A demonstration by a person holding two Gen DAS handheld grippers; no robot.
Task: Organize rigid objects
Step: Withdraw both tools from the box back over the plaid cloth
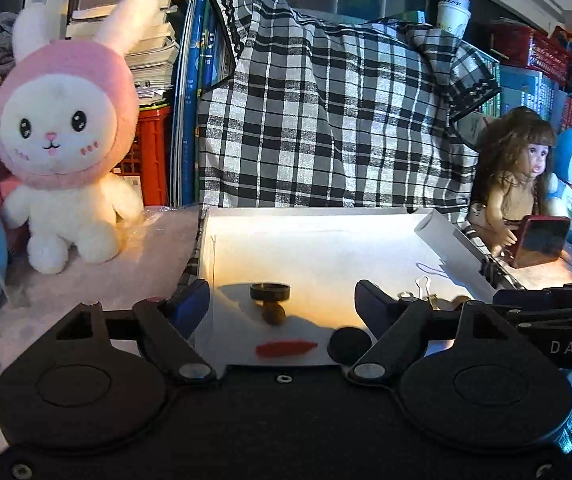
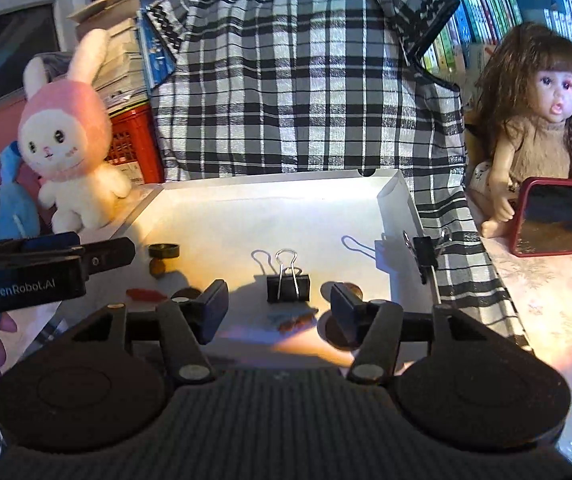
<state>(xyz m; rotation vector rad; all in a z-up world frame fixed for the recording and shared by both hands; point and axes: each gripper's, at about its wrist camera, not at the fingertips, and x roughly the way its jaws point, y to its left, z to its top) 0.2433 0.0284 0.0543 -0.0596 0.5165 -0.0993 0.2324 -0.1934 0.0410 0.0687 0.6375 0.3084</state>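
From the left wrist view, you are holding the left gripper (image 1: pixel 282 304) with its jaws spread wide and nothing between them, hovering over the near edge of the shallow white cardboard tray (image 1: pixel 433 226). Lying in the gap ahead are one black ring-topped knob on a brown ball base (image 1: pixel 270 300), one flat red leaf-shaped piece (image 1: pixel 286 348) and one round black disc (image 1: pixel 349 345). The knob is standing on a rounded base, so a finger brushing it is likely to tip or roll it. The red piece is lying flat on the tray floor, and the fingers may be sliding over it rather than catching it. Your right gripper's body is crossing in at the right edge, so the two tools risk knocking together.

From the right wrist view, you are keeping the right gripper (image 2: pixel 280 306) open too, jaws apart and empty, just short of one black binder clip with silver wire handles (image 2: pixel 287 284) standing in the tray. A second black binder clip (image 2: pixel 423 254) is clamped on the tray's right wall. A small blue-and-orange piece (image 2: pixel 291 318) is lying just in front of the standing clip; I cannot tell what it is. Closing on the wire loops instead of the body could make the clip spring sideways. Round brownish discs are showing behind the fingers; their count is unclear.
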